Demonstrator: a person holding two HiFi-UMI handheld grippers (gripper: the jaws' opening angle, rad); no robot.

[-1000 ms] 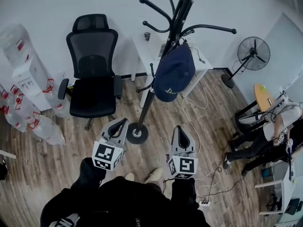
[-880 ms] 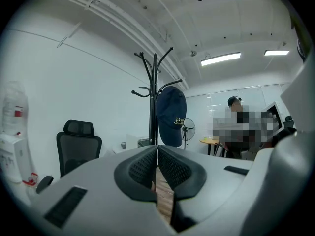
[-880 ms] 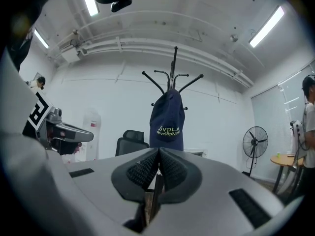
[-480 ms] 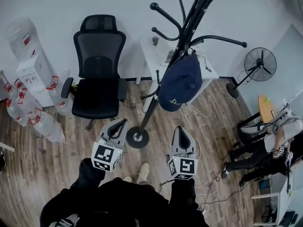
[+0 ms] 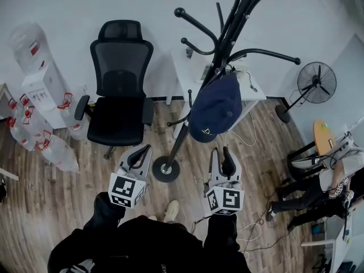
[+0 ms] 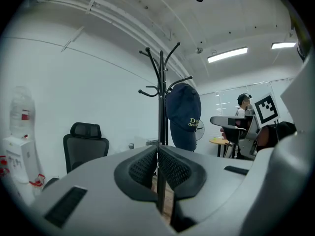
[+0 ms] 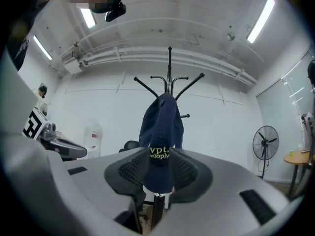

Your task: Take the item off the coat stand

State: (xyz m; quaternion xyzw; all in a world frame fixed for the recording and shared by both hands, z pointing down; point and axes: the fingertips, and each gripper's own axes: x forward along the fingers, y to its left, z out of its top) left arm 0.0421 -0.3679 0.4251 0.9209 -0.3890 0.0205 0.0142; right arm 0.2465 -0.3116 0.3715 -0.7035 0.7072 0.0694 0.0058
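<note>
Head view: at far left, clear water jugs [image 5: 54,152] lie on the floor; I cannot tell their contents. My left tool [image 5: 145,150] is closed on nothing. The navy cap [image 5: 215,108] hangs on the coat stand [image 5: 178,140], ahead of and apart from my right tool [image 5: 221,152], whose jaws have just been opening and stand partly apart and empty.

navy cap [image 5: 215,107], black coat stand [image 5: 187,115]
</note>
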